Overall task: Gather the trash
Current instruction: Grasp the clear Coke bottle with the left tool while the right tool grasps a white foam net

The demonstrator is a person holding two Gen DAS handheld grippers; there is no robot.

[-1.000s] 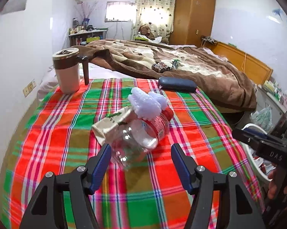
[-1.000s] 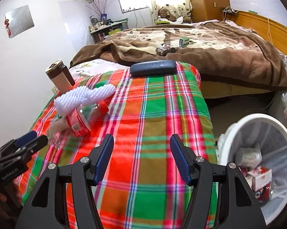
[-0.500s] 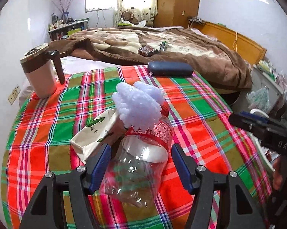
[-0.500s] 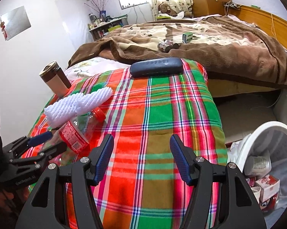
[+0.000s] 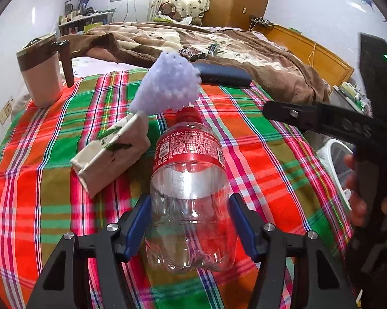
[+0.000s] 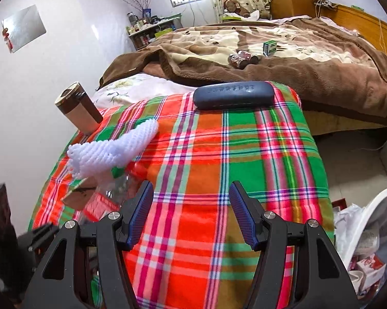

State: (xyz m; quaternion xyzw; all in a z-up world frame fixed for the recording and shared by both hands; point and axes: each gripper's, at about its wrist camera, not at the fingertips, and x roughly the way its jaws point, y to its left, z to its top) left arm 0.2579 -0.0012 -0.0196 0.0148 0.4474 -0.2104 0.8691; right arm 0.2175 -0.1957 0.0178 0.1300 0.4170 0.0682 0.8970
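An empty clear Coke bottle (image 5: 188, 180) with a red label lies on the plaid cloth (image 5: 39, 180), cap pointing away. My left gripper (image 5: 189, 206) straddles its lower body; the jaws are closing, the blue pads (image 5: 139, 219) right at its sides, and the bottle shows no dent. A white foam net (image 5: 167, 87) rests over the cap. A beige tissue pack (image 5: 111, 152) lies just left of the bottle. My right gripper (image 6: 191, 200) hovers open over bare cloth, nothing between its fingers. In the right wrist view the bottle (image 6: 103, 206) is mostly hidden behind the left finger.
A white bin (image 6: 373, 231) holding trash stands on the floor off the table's right edge. A brown-lidded mug (image 5: 41, 72) stands at the far left. A dark glasses case (image 6: 232, 94) lies at the far edge. A bed with a brown blanket (image 6: 296, 51) lies beyond.
My left gripper has moved forward and down until the bottle lies between its fingers, and its jaws have narrowed slightly. My right gripper has slid left over the cloth, away from the bin.
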